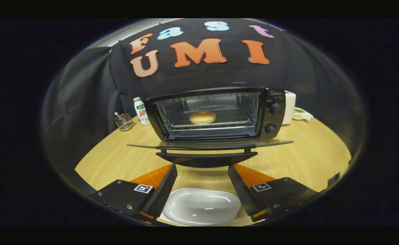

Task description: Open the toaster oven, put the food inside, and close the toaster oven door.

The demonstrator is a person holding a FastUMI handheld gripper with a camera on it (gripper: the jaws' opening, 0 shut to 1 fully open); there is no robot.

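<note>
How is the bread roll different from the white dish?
The bread roll is golden brown and domed; the white dish is glossy, shallow and empty. The roll sits on the rack inside the open toaster oven; the dish lies on the table, between the open tool's fingers.

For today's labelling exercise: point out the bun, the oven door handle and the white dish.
bun [202, 117]: gripper view, top crust.
oven door handle [206, 159]: gripper view, middle of bar.
white dish [201, 207]: gripper view, inner floor.
</note>
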